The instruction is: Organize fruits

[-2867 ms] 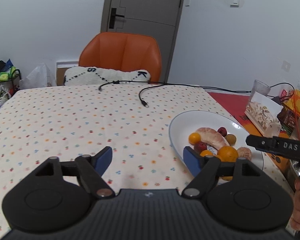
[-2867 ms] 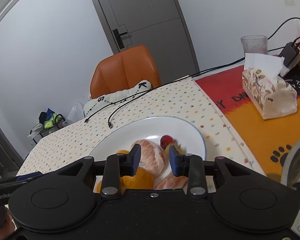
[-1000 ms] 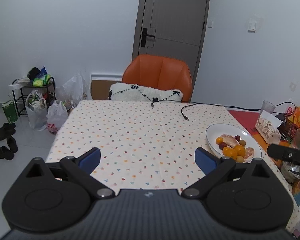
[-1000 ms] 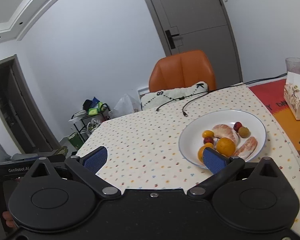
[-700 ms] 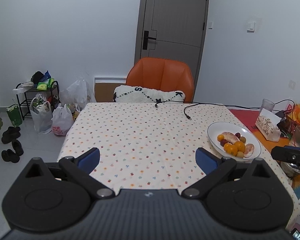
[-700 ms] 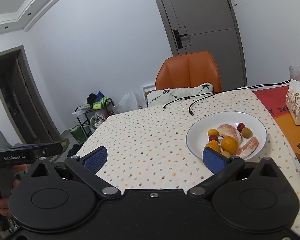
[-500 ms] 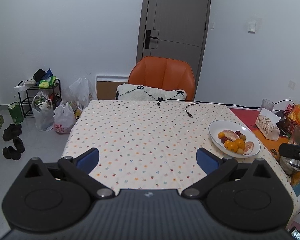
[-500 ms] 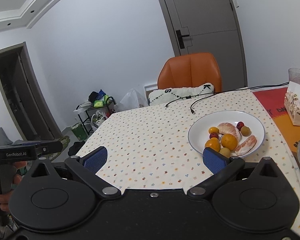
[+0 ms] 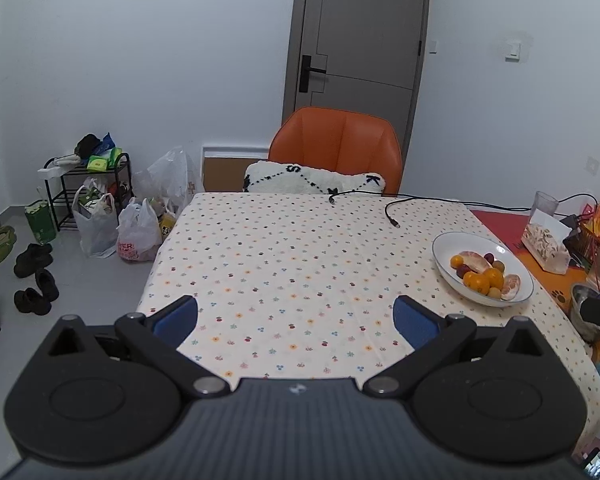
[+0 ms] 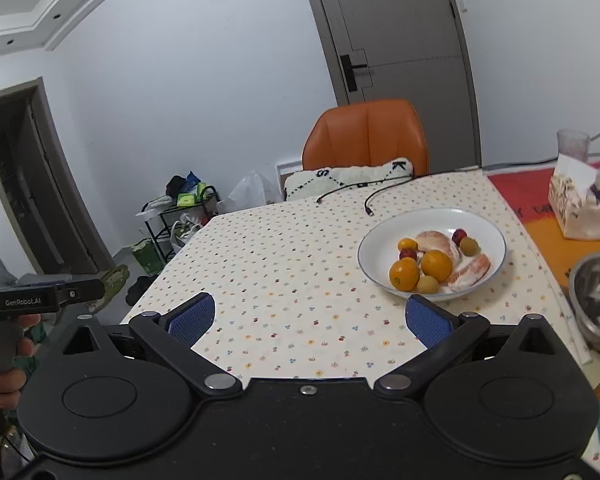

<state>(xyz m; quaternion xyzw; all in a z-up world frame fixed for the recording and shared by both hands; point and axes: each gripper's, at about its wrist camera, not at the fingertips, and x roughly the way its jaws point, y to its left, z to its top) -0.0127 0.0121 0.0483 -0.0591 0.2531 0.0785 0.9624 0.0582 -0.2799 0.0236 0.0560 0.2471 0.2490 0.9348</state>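
**Both grippers held back from the table, fruit gathered on the plate**

Nearest the lens: left gripper (image 9: 295, 316) hanging with its blue ribbed pads spread wide, gripping nothing; right gripper (image 10: 307, 315) likewise gaping and empty, hovering over the near table edge. Seen at the left margin of the right wrist view: a hand (image 10: 8, 356) wrapping the left tool's black handle.

Beyond the pads: tablecloth (image 9: 284, 264), cream cotton dotted with small coloured motifs, lying flat. Further on, toward the right side: plate (image 10: 488, 228), white, shallow, round, glossy with a thin dark rim. Resting inside it: two oranges (image 10: 436, 265), smooth and round; peeled citrus segments (image 10: 436, 242), pale pink and matte; small red and greenish fruits, all touching or just beside one another.

Judged as the closing step, with nothing visibly loose on the cloth. Advisable: keeping both tools clear of the rim while drawing away, avoiding the steel bowl (image 10: 596, 300) at right.

Farthest: black cable (image 9: 392, 208), orange padded chair (image 9: 336, 152), grey door.
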